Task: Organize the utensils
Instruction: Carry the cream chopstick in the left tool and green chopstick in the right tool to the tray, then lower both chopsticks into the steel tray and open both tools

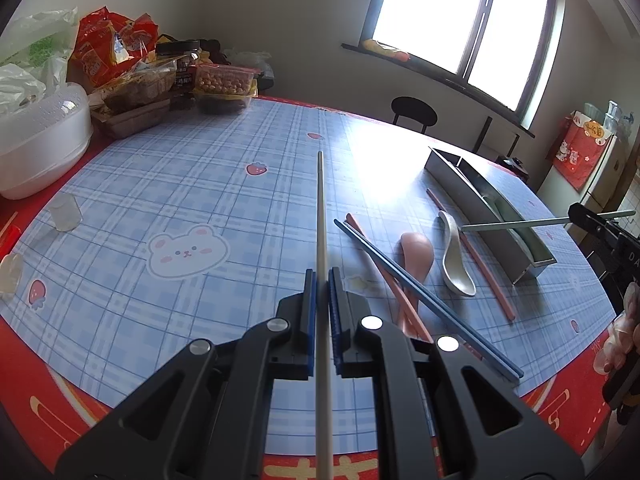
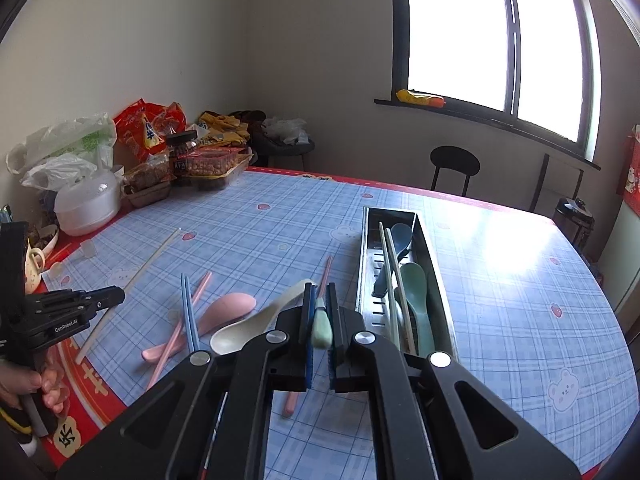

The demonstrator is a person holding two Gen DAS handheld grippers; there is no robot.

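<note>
- Left gripper [image 1: 322, 280]: mine, clenched on one cream chopstick [image 1: 320, 216]. The stick runs straight ahead between the blue pads, its far tip raised over the table [image 1: 200, 168].
- Right gripper [image 2: 320, 300]: mine, clenched on one pale green chopstick [image 1: 520, 224]. In the right wrist view only its butt end shows between the pads; in the left wrist view the stick reaches out from the gripper across the metal tray [image 1: 504, 236], its tip near the white spoon [image 1: 456, 256].
- Metal tray, long and narrow, right part of the table. Contents seen from the right wrist: dark blue spoon [image 2: 400, 240], green spoon [image 2: 416, 284], two cream chopsticks [image 2: 394, 276] lying lengthwise.
- White spoon, on the tablecloth just beside the tray, bowl toward me.
- Pink spoon [image 1: 416, 256], on the tablecloth beside the white one, to its left.
- Blue chopsticks [image 1: 420, 296], a pair lying side by side, crossing over a pink chopstick [image 1: 396, 280] and the pink spoon's handle.
- Second pink chopstick [image 1: 480, 264], separate, lying between the white spoon and the tray, passing under the white spoon's handle.
- Tablecloth: blue check, bears and strawberries printed, red border.
- Far left corner: food packets [image 1: 108, 52], plastic bags, a white lidded container [image 1: 40, 136].
- Beyond the table: a black chair [image 1: 414, 110] under the window.
</note>
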